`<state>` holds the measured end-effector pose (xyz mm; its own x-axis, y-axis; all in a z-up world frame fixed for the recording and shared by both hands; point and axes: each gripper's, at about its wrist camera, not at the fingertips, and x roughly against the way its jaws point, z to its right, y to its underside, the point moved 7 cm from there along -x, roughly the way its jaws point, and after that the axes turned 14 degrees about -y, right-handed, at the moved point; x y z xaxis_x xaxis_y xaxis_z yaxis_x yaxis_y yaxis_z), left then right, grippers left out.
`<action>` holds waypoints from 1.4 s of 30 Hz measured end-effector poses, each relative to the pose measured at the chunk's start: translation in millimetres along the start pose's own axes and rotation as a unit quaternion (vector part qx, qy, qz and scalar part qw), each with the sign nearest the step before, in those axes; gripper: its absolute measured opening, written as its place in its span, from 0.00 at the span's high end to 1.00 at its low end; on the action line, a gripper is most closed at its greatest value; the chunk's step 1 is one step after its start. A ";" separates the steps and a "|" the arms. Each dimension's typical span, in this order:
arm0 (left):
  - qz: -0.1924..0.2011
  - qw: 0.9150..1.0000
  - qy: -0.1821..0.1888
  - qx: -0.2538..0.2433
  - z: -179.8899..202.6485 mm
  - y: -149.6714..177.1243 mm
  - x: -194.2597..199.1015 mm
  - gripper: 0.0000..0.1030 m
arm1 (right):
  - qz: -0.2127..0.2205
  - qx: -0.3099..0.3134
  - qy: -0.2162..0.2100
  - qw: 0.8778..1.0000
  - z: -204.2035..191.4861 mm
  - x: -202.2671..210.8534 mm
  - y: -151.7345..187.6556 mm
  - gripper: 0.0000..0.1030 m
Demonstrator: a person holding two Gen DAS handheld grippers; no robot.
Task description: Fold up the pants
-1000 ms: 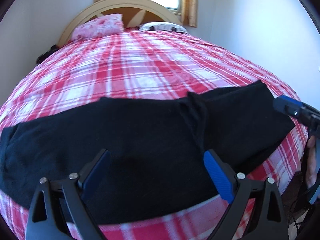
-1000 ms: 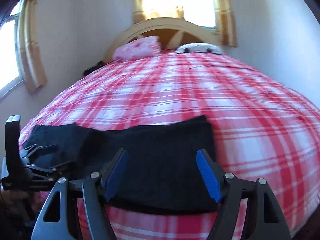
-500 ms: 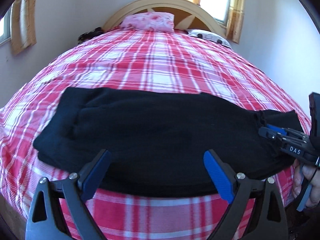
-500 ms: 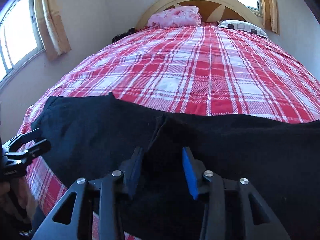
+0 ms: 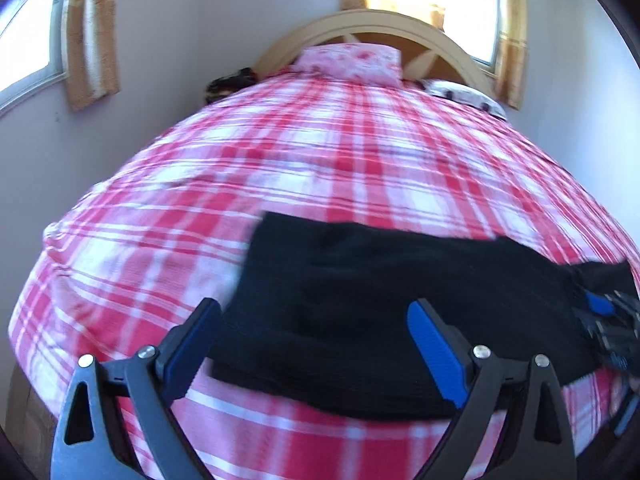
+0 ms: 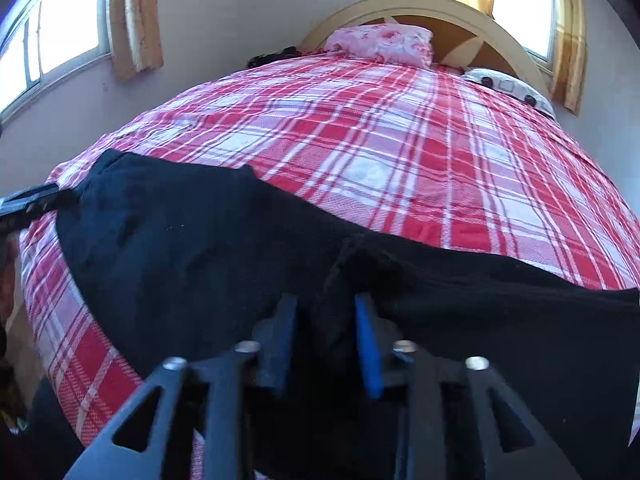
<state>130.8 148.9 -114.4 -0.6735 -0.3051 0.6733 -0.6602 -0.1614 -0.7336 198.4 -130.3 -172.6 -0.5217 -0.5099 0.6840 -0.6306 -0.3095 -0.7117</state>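
Black pants (image 5: 384,304) lie across the near edge of the bed, folded lengthwise. My left gripper (image 5: 314,344) is open and empty, hovering over the left end of the pants. In the right wrist view the pants (image 6: 192,248) fill the foreground, and my right gripper (image 6: 326,332) is shut on a bunched fold of the pants near their middle. The right gripper also shows at the right edge of the left wrist view (image 5: 600,312). The left gripper's tip shows at the left edge of the right wrist view (image 6: 36,204).
The bed has a red and white plaid cover (image 5: 304,160). A pink pillow (image 5: 352,60) and a white patterned pillow (image 6: 508,88) lie by the curved wooden headboard (image 6: 440,12). Walls and curtained windows surround the bed.
My right gripper has narrowed from open to pinched on a fold of the pants. My left gripper has swung left toward the pants' left end and stays open.
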 end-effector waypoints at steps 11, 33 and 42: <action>-0.079 0.996 0.030 0.032 -22.5 2.9 -59.3 0.06 | 0.051 -0.029 -0.007 0.998 -4.3 21.6 6.6 0.42; -0.084 0.992 0.090 0.005 -9.4 7.7 -59.9 0.40 | 0.057 -0.032 0.009 0.998 -2.0 12.2 14.3 0.36; -0.074 0.991 0.111 0.019 -5.6 7.0 -47.9 0.79 | 0.068 -0.040 0.001 0.997 1.0 15.4 15.5 0.35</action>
<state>156.6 167.6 -151.2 -0.6303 -0.0616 0.7739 -0.7468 -0.2245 -0.6261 181.2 -143.8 -173.2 -0.6063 -0.5412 0.5827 -0.5984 -0.1723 -0.7825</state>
